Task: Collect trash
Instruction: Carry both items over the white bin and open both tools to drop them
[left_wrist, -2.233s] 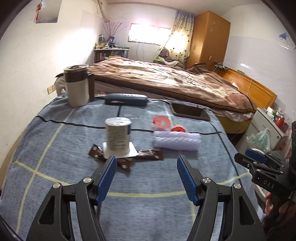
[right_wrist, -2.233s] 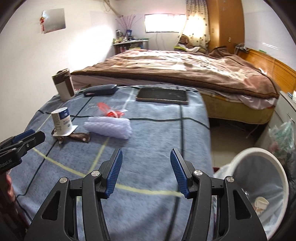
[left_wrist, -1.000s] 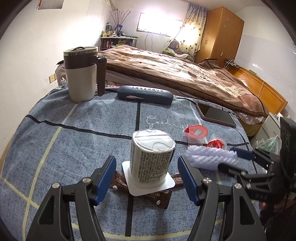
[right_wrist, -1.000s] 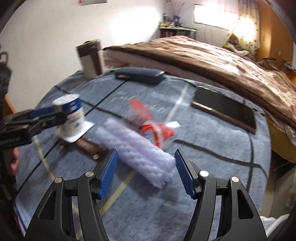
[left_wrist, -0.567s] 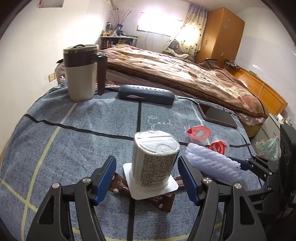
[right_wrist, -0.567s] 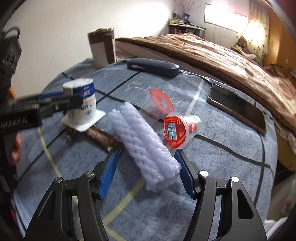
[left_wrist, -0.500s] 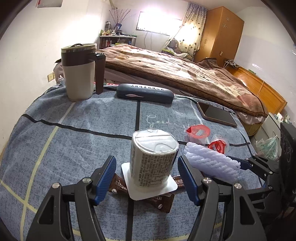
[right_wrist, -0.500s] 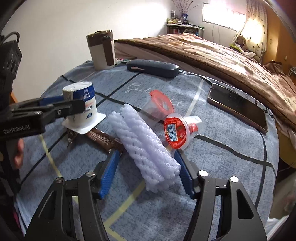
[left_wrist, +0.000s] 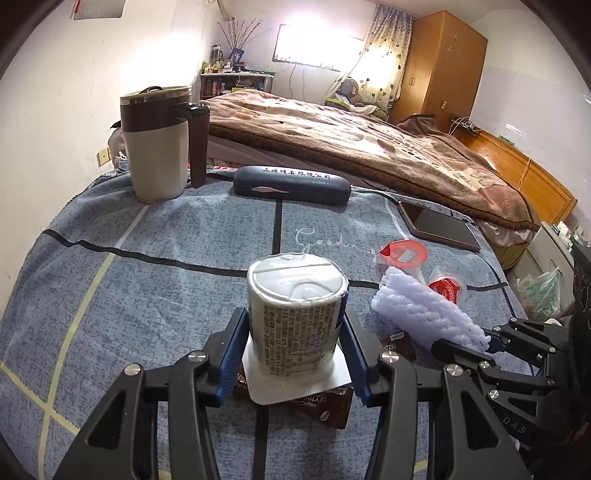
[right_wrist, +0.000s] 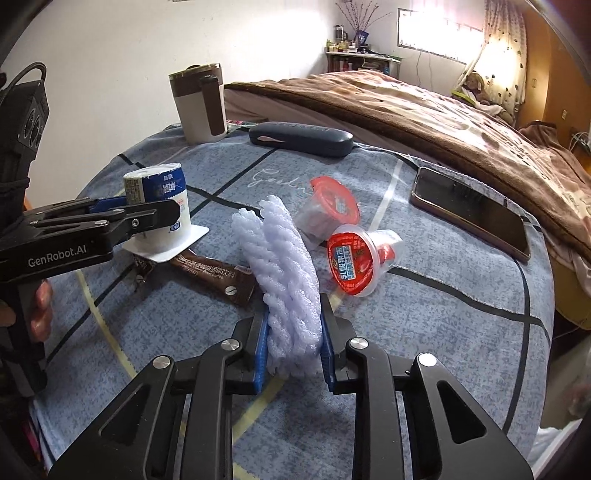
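Left wrist view: the white upside-down yogurt cup with printed label is stood upright on the blue-grey checked cloth, clamped between the left gripper pads, held low and level.

Right wrist view: the white foam net sleeve is squeezed at its near end by the right gripper, long axis pointed away, slightly left. Red-lidded clear jelly cups are seen just beside it.

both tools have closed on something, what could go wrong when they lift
The upside-down yogurt cup in the left tool rests on brown coffee sachets; lifting may drag or flick them. The right tool pinches only the near end of the soft foam net, so it could sag, slip out, or sweep the jelly cups beside it.
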